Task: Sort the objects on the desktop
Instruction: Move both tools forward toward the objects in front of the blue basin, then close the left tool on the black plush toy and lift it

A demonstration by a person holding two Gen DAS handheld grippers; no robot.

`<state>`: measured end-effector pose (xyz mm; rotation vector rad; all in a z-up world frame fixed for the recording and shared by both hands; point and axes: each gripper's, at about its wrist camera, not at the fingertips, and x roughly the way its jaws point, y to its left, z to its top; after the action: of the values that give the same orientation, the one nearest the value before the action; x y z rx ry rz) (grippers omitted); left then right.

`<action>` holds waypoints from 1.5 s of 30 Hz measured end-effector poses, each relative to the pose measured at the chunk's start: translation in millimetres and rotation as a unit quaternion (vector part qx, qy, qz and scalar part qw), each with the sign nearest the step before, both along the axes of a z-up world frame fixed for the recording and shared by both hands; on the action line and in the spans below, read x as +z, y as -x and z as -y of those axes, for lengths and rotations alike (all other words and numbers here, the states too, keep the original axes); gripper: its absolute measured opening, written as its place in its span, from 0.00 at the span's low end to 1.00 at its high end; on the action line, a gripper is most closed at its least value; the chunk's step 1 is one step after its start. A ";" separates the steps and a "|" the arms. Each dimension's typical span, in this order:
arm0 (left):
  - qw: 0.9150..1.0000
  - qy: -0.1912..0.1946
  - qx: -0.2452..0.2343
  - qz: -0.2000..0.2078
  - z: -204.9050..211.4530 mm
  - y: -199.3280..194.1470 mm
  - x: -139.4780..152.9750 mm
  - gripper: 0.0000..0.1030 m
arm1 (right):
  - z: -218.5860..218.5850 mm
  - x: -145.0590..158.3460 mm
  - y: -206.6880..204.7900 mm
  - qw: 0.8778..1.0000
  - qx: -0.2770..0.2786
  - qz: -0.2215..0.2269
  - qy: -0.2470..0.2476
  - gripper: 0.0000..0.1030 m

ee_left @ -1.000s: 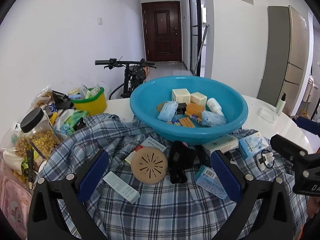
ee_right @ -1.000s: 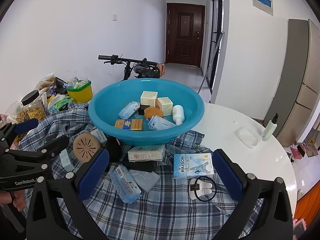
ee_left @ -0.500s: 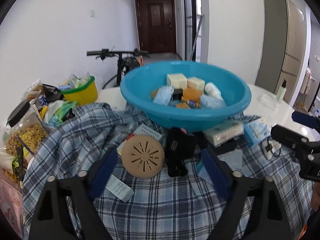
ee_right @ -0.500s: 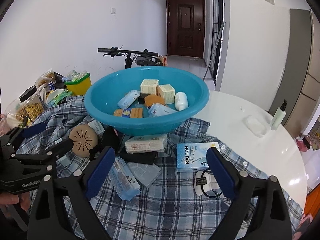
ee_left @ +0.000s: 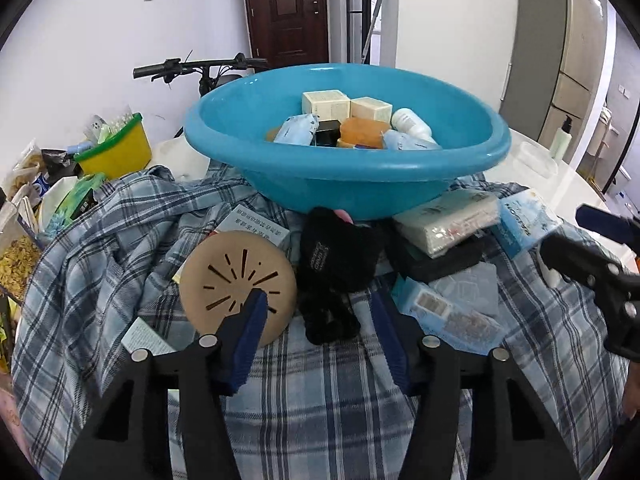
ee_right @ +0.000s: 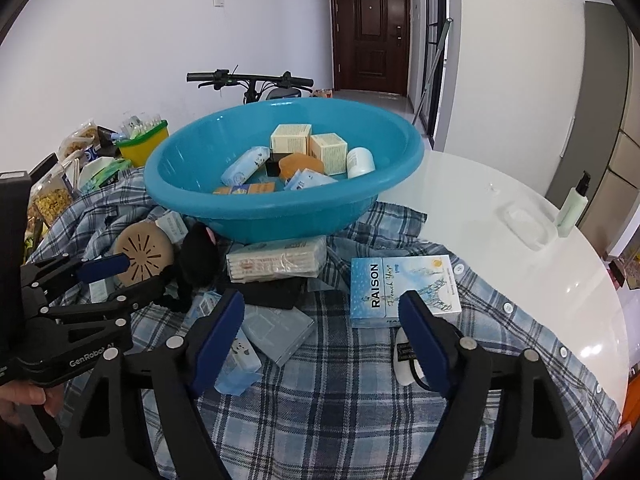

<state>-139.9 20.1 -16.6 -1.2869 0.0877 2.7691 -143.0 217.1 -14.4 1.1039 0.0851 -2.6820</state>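
A blue basin [ee_left: 348, 176] holding several small boxes and packs stands on a plaid shirt [ee_left: 320, 400]. In front of it lie a tan slotted disc [ee_left: 236, 276], a black glove [ee_left: 336, 260], a tissue pack [ee_left: 444, 224] and a blue RAISON box [ee_right: 400, 288]. My left gripper [ee_left: 318, 322] hangs low over the shirt with its jaws closing. The glove's near end lies between the pads, untouched, and the left finger [ee_left: 250, 328] overlaps the disc's edge. My right gripper [ee_right: 320, 320] is also closing, over bare plaid and a pale flat pack [ee_right: 278, 328], gripping nothing.
A yellow tub [ee_left: 116, 152] and snack bags crowd the left edge. A pump bottle [ee_right: 574, 204] and a clear dish [ee_right: 524, 224] stand on the white round table [ee_right: 480, 208]. A white charger with a black cable [ee_right: 406, 356] lies by the right finger. A bicycle [ee_right: 248, 80] is parked behind.
Both grippers have sunk toward the plaid shirt and their jaws have narrowed. The objects on the shirt and in the basin have not moved.
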 end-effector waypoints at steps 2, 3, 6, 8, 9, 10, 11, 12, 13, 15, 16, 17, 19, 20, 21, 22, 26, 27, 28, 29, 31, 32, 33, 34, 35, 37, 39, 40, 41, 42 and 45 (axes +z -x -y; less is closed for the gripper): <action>1.000 -0.006 -0.007 -0.004 -0.4 7.6 -1.6 0.75 | -0.3 -2.9 1.8 1.000 -0.001 0.003 0.003 0.76; 1.000 -0.006 -0.010 -0.005 -1.0 10.9 -2.1 0.81 | -0.3 -4.4 2.3 1.000 -0.001 0.005 0.004 0.76; 1.000 -0.005 -0.025 -0.011 -6.3 18.6 -2.1 0.81 | 0.2 -7.2 2.6 1.000 0.000 0.007 0.005 0.76; 0.999 0.004 -0.036 -0.010 -11.2 25.4 -3.4 0.82 | -0.5 -8.5 3.3 1.000 -0.001 0.008 0.005 0.76; 0.999 0.012 -0.041 -0.011 -13.6 29.3 -4.7 0.82 | -1.1 -9.0 3.9 1.000 0.000 0.009 0.005 0.76; 0.999 0.021 -0.043 -0.012 -15.5 33.0 -6.1 0.82 | -1.6 -9.6 4.3 1.000 -0.001 0.010 0.006 0.76; 0.999 0.029 -0.043 -0.013 -17.5 37.0 -7.9 0.82 | -2.4 -10.1 4.6 1.000 -0.001 0.011 0.007 0.76; 0.998 0.033 -0.043 -0.012 -18.2 39.9 -9.8 0.82 | -3.1 -10.3 4.8 1.000 -0.002 0.011 0.008 0.76; 0.999 0.034 -0.042 -0.008 -18.2 43.7 -12.7 0.82 | -4.1 -10.9 5.0 1.000 -0.003 0.012 0.009 0.76; 0.999 0.018 -0.043 0.001 -15.6 49.5 -17.3 0.82 | -6.5 -12.1 6.1 1.000 -0.005 0.012 0.012 0.76; 0.999 0.008 -0.045 0.000 -13.8 50.7 -18.4 0.82 | -7.3 -12.7 7.1 1.000 -0.006 0.013 0.013 0.76; 0.999 0.000 -0.045 -0.006 -12.1 50.8 -18.9 0.81 | -8.4 -13.6 8.0 1.000 -0.007 0.015 0.014 0.76; 0.999 0.003 -0.044 -0.010 -11.8 51.8 -19.9 0.62 | -9.9 -15.9 9.0 1.000 -0.009 0.017 0.015 0.76; 0.999 0.004 -0.046 -0.004 -12.2 53.6 -21.6 0.55 | -10.4 -17.1 9.9 1.000 -0.010 0.018 0.014 0.76; 0.999 0.000 -0.046 0.001 -11.4 55.0 -23.1 0.46 | -10.7 -18.3 10.2 1.000 -0.011 0.020 0.015 0.76; 0.999 -0.006 -0.046 0.003 -10.7 54.4 -23.9 0.44 | -10.8 -19.3 10.3 1.000 -0.011 0.021 0.015 0.76; 0.999 0.001 -0.043 -0.004 -11.5 49.5 -20.9 0.37 | -10.6 -21.2 10.4 1.000 -0.011 0.025 0.015 0.76; 0.999 0.000 -0.042 -0.007 -10.8 47.3 -18.4 0.32 | -10.9 -21.0 10.1 1.000 -0.010 0.025 0.015 0.76; 0.999 -0.003 -0.042 -0.010 -9.6 44.8 -15.5 0.28 | -11.0 -20.6 9.3 1.000 -0.009 0.024 0.014 0.76; 0.999 -0.006 -0.044 -0.011 -8.2 41.4 -11.5 0.28 | -11.0 -20.0 8.7 1.000 -0.009 0.023 0.013 0.76; 0.999 -0.014 -0.046 -0.013 -5.7 33.9 -5.0 0.26 | -11.4 -19.4 8.1 1.000 -0.009 0.022 0.013 0.76; 0.999 -0.017 -0.047 -0.012 -4.0 27.9 -1.0 0.25 | -11.3 -19.2 8.1 1.000 -0.009 0.022 0.013 0.76; 0.999 -0.016 -0.049 -0.011 -3.4 23.9 1.3 0.24 | -11.3 -19.3 8.2 1.000 -0.009 0.023 0.012 0.76; 0.998 -0.014 -0.052 -0.010 -2.6 18.3 3.8 0.24 | -10.8 -19.4 8.5 1.000 -0.009 0.023 0.012 0.76; 0.998 -0.012 -0.056 -0.009 -1.9 12.5 5.9 0.24 | -10.1 -19.8 8.6 1.000 -0.008 0.024 0.011 0.76; 0.998 -0.008 -0.066 -0.007 0.5 -0.3 9.8 0.24 | -7.7 -20.2 8.4 1.000 -0.006 0.026 0.007 0.76; 0.997 -0.005 -0.075 -0.002 3.3 -12.9 13.4 0.24 | -5.7 -20.2 7.6 1.000 -0.004 0.026 0.004 0.76; 0.997 -0.006 -0.079 0.002 5.2 -18.2 15.1 0.24 | -4.8 -20.1 7.0 1.000 -0.002 0.025 0.003 0.76; 0.997 -0.008 -0.083 0.004 6.9 -23.2 16.5 0.24 | -3.9 -19.7 6.6 1.000 -0.001 0.025 0.003 0.76; 0.996 -0.011 -0.086 0.006 9.4 -29.0 18.5 0.24 | -3.3 -19.4 6.4 1.000 -0.001 0.024 0.002 0.76; 0.995 -0.018 -0.093 0.014 15.0 -42.4 21.7 0.24 | -1.8 -19.5 6.4 1.000 0.000 0.024 0.004 0.76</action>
<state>-97.5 5.1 5.1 -1.2412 0.1481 2.5845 -149.4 218.8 -33.9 1.1651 0.0667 -2.6516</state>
